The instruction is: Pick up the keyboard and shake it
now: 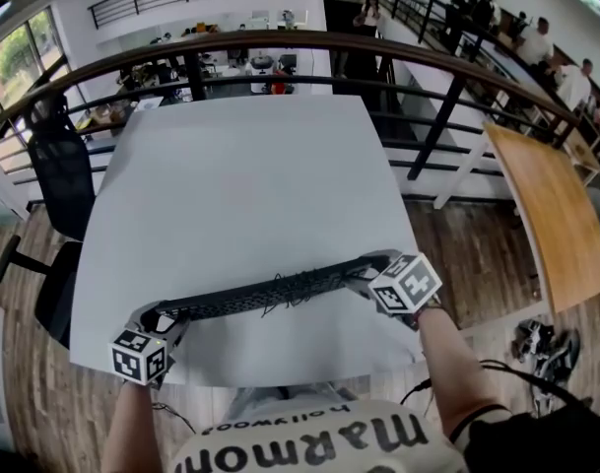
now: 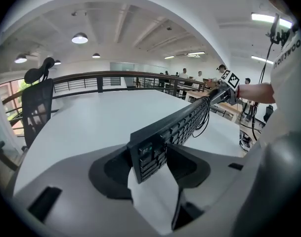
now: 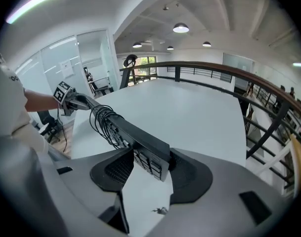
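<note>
White desk [image 1: 240, 185] on a mezzanine, ringed by a curved dark railing [image 1: 280, 42], with an open office beyond and people seated at the far right. On the person's shirt [image 1: 319, 437], seen upside down, the small print reads "hollywood" above large letters that look like "Marmot", partly cut off. The black keyboard [image 1: 270, 294] spans the near part of the desk, tilted up on its long edge, with its cable [image 1: 295, 289] coiled in a loose bundle around the middle. The left gripper [image 1: 166, 315] clamps the keyboard's left end and the right gripper [image 1: 368, 267] clamps its right end, with pads pressed on both faces. A black office chair [image 1: 58, 166] stands off the desk's left side, and a wooden tabletop [image 1: 551, 215] off its right.
</note>
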Demonstrator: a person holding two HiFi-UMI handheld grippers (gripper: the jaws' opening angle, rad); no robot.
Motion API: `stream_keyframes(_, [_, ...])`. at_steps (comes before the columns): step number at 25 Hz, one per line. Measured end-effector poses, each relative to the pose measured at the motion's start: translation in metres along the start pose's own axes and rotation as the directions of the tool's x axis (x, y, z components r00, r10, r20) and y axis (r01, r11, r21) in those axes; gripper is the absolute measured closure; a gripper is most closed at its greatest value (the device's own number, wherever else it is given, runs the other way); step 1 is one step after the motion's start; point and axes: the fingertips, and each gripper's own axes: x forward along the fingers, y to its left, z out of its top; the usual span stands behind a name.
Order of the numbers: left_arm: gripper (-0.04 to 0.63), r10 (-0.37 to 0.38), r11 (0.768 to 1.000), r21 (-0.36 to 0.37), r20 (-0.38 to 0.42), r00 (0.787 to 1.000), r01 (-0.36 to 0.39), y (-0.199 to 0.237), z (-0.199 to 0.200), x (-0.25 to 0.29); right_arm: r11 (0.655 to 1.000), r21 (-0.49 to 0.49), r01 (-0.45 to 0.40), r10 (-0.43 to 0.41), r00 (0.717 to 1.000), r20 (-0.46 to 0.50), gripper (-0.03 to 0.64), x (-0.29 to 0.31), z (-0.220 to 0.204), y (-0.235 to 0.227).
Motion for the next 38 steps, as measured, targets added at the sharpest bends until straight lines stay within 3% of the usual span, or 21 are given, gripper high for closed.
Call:
stream_keyframes(4, [0.383,0.02,1.0,0.017,0.057,0.998,-0.021,0.002,0.029,-0.012,0.998,-0.05,0.049,-0.045,0.996,0.08,0.379,-0.02,0.027,-0.004])
stream_keyframes(8, [0.382,0.071,0.993,0.083,0.188,0.979,-0.088,0.008,0.077,-0.036,0.988,-0.098,0.116,-0.095,0.975,0.201,0.379,-0.05,0.067,-0.008])
stream_keyframes(14, [0.38,0.123,0.963,0.177,0.375,0.919,-0.201,-0.002,0.152,-0.084,0.961,-0.153,0.232,-0.155,0.904,0.398,0.373,-0.111,0.121,-0.011])
stream_keyframes(17, [0.38,0.141,0.937,0.226,0.456,0.879,-0.267,0.0,0.191,-0.115,0.944,-0.166,0.286,-0.171,0.852,0.494,0.371,-0.14,0.154,-0.006])
stream_keyframes(26, [0.373,0.147,0.827,0.317,0.675,0.723,-0.465,0.0,0.291,-0.229,0.883,-0.151,0.445,-0.205,0.655,0.727,0.367,-0.226,0.239,0.036])
stream_keyframes(29, [0.373,0.125,0.788,0.322,0.75,0.65,-0.524,-0.015,0.311,-0.272,0.855,-0.152,0.495,-0.196,0.582,0.789,0.365,-0.267,0.257,0.056])
stream_keyframes(35, [0.373,0.082,0.698,0.293,0.874,0.479,-0.654,-0.037,0.321,-0.339,0.793,-0.112,0.599,-0.148,0.368,0.918,0.362,-0.315,0.273,0.095])
stream_keyframes(37, [0.373,0.059,0.647,0.293,0.901,0.429,-0.705,-0.052,0.32,-0.356,0.78,-0.088,0.62,-0.129,0.296,0.946,0.362,-0.332,0.268,0.102])
stream_keyframes(38, [0.372,0.046,0.623,0.299,0.908,0.416,-0.722,-0.055,0.319,-0.364,0.774,-0.077,0.628,-0.122,0.267,0.956,0.362,-0.339,0.266,0.106])
